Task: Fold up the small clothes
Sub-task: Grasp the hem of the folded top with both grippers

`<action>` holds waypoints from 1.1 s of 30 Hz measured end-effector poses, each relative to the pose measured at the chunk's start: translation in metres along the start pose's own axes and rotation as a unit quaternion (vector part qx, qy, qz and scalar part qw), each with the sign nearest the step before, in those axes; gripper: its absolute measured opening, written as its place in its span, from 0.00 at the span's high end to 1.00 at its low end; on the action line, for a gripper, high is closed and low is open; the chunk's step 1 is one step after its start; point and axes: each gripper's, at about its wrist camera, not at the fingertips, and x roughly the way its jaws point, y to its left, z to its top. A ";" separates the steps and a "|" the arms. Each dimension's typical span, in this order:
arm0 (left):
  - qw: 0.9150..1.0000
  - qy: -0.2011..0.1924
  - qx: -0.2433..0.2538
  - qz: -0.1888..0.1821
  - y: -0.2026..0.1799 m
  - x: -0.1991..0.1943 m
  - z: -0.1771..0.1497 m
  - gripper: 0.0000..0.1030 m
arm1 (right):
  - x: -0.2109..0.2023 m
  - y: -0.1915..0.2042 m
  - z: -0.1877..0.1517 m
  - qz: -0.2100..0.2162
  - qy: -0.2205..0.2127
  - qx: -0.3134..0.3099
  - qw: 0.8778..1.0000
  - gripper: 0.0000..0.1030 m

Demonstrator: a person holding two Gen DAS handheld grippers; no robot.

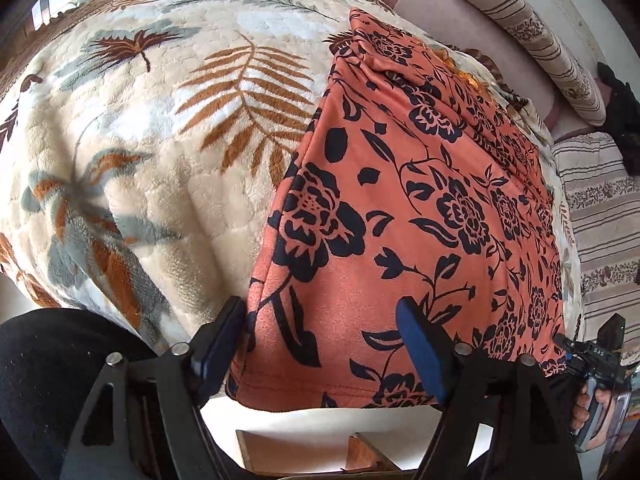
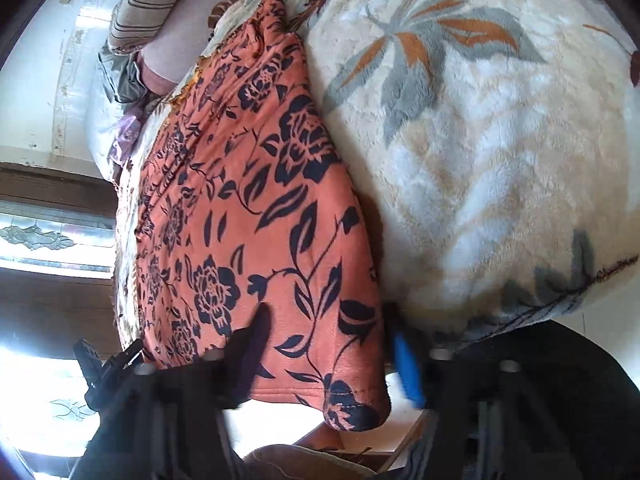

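- The orange floral garment (image 1: 420, 216) lies spread as a long strip on the leaf-patterned fleece blanket (image 1: 140, 152), its hemmed end hanging over the blanket's near edge toward the person.
- It reads as already folded lengthwise at least once: its side toward the blanket's open expanse is a thick, rounded doubled edge, and the strip is narrow. That is a judgement from the edge, not a layer count.
- The far end of the garment, toward the striped bolster pillow (image 1: 532, 36), is bunched and creased, with some yellow trim showing; it is not squared up.
- The left gripper (image 1: 320, 344) sits at the garment's near hem, fingers spread wide and straddling the corner by the doubled edge. Nothing is pinched between them.
- The right gripper (image 2: 332, 352) is at the hem's other corner, blurred in its own view. Its fingers are apart, one over the cloth and the blue-padded one just off the garment's edge; it grips nothing.
- What seems left: taking both hem corners, carrying them toward the far end to halve the strip, perhaps once more, then smoothing it.
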 end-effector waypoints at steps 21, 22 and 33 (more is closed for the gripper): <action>1.000 0.003 -0.019 -0.008 0.010 -0.007 0.003 0.94 | -0.006 -0.012 0.015 -0.003 0.015 0.022 1.000 0.89; 1.000 0.003 -0.020 -0.009 0.010 -0.006 0.003 0.94 | -0.005 -0.012 0.015 -0.001 0.020 0.023 1.000 0.92; 1.000 0.006 -0.016 -0.003 0.009 -0.002 0.005 0.94 | -0.007 -0.009 0.016 -0.014 0.011 0.016 1.000 0.94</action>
